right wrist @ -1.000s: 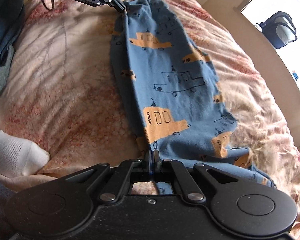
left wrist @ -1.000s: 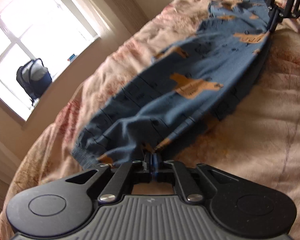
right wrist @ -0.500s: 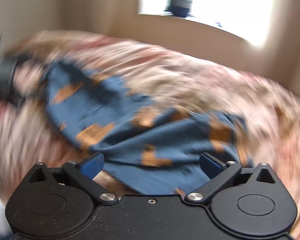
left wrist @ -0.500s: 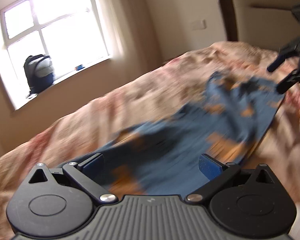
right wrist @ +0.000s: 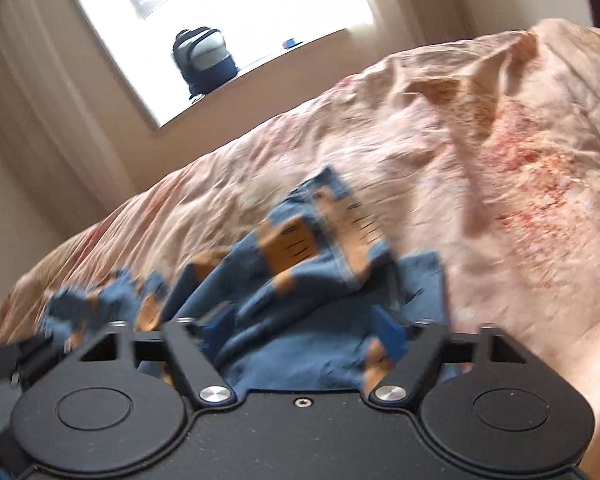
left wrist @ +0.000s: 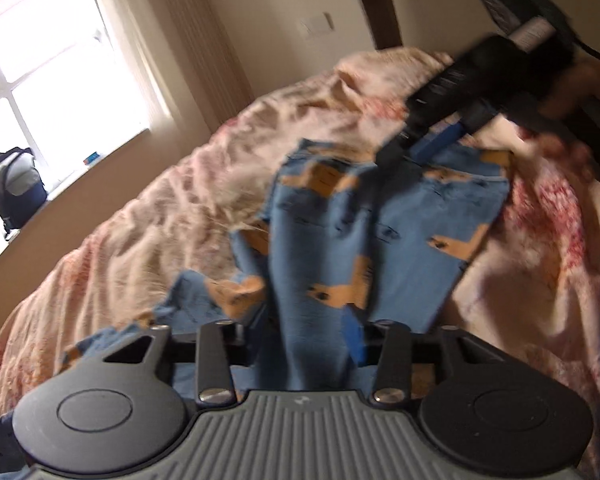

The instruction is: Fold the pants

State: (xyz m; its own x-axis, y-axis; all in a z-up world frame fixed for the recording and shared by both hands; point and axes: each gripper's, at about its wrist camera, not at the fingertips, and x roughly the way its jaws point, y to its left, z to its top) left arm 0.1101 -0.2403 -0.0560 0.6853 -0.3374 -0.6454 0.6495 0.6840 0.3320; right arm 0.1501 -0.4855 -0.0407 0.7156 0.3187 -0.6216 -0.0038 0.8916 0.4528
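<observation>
Pants, blue soft cloth with orange vehicle print (left wrist: 380, 240): lying rumpled lengthwise on pink-and-cream floral bedspread (left wrist: 140, 240), near end bunched close under both lenses. Left tool (left wrist: 312, 332) about half-wide, jaws closing, raised ridge of cloth between them, apparently not yet pinched. Right tool (right wrist: 304, 330) somewhat wider, jaws closing too, crumpled cloth between them. Judged step: fresh grip for next fold. To do well: catch all layers at an edge rather than a loose hump; keep both grips level; draw taut before carrying over; lay flat.
</observation>
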